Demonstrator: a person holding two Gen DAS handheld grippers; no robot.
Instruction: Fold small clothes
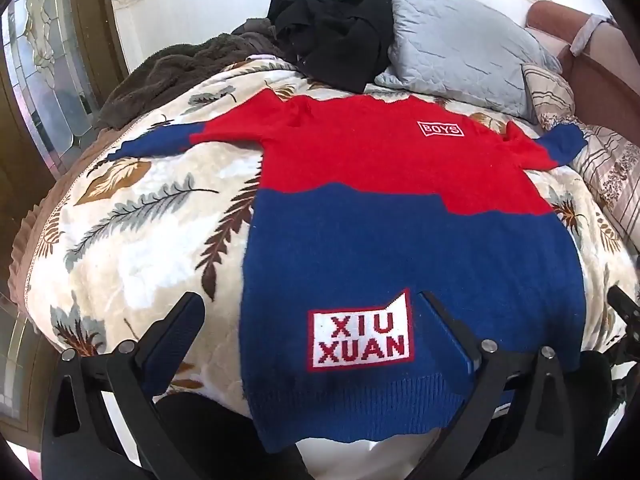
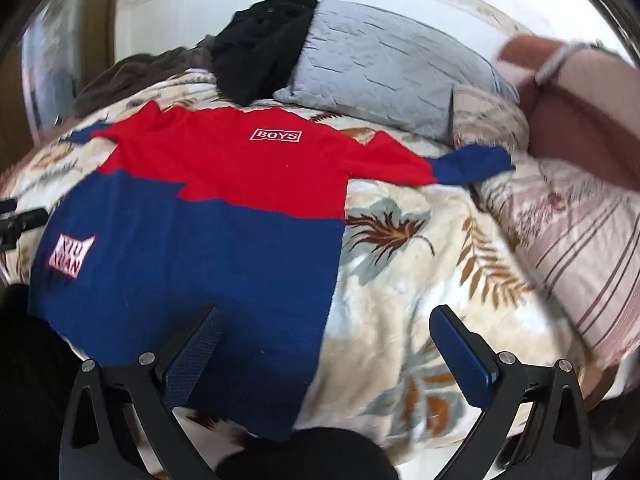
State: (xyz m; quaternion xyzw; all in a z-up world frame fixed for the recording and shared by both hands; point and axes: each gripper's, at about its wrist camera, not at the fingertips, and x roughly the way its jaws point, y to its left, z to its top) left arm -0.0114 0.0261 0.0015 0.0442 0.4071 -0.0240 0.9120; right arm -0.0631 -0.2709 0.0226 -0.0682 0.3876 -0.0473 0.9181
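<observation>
A small red and blue sweater (image 1: 400, 208) lies flat, front up, on a leaf-patterned blanket (image 1: 132, 232), both sleeves spread out. It carries a "BOYS" patch on the chest and a "XIU XUAN" patch near the hem. The sweater also shows in the right wrist view (image 2: 208, 216). My left gripper (image 1: 312, 312) is open and empty, above the hem's left part. My right gripper (image 2: 326, 324) is open and empty, above the hem's right corner and the blanket (image 2: 400, 264). The right gripper's edge shows at the far right of the left wrist view (image 1: 624, 308).
A black garment (image 1: 332, 24) is heaped at the bed's far end next to a grey pillow (image 1: 460, 48). A brown fleece (image 1: 168, 72) lies far left. A striped pillow (image 2: 572, 240) lies right. A wooden door (image 1: 48, 80) stands left.
</observation>
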